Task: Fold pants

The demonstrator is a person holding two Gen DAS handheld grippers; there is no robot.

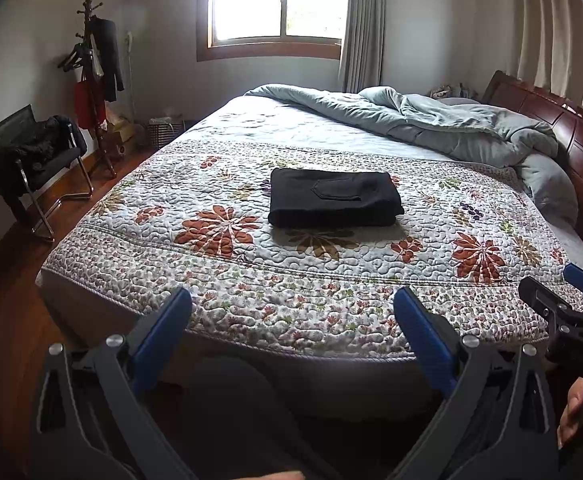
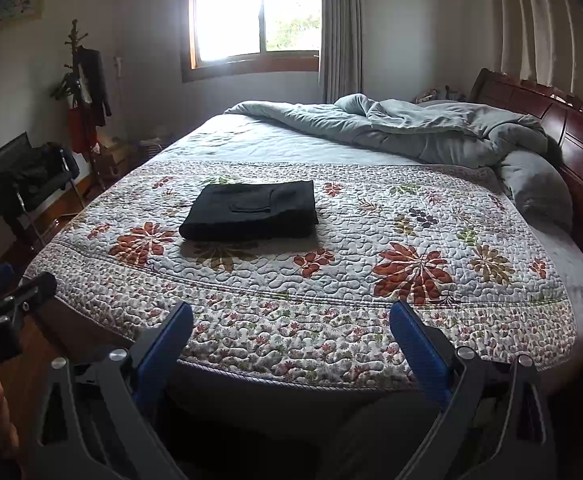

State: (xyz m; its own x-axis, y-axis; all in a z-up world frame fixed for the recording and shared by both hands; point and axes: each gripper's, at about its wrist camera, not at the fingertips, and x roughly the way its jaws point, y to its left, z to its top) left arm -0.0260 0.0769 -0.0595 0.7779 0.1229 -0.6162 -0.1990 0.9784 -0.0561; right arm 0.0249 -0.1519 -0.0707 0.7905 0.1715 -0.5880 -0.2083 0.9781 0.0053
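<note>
Black pants (image 1: 334, 199) (image 2: 251, 211) lie folded into a neat rectangle on the floral quilt (image 1: 251, 272) (image 2: 351, 272) of the bed, a back pocket facing up. My left gripper (image 1: 291, 300) hangs open at the bed's near edge, well short of the pants, with nothing between its blue pads (image 1: 163, 332). My right gripper (image 2: 291, 316) is also open and empty at the near edge, the pants ahead and to its left. Each gripper shows at the side of the other's view, the right one (image 1: 563, 304) and the left one (image 2: 7, 300).
A rumpled grey duvet (image 1: 431, 120) is piled against the wooden headboard (image 1: 571, 136) on the right. To the left on the wooden floor stand a chair with dark clothes (image 1: 35, 160) and a coat rack (image 1: 95, 76). A window (image 1: 275, 0) is in the far wall.
</note>
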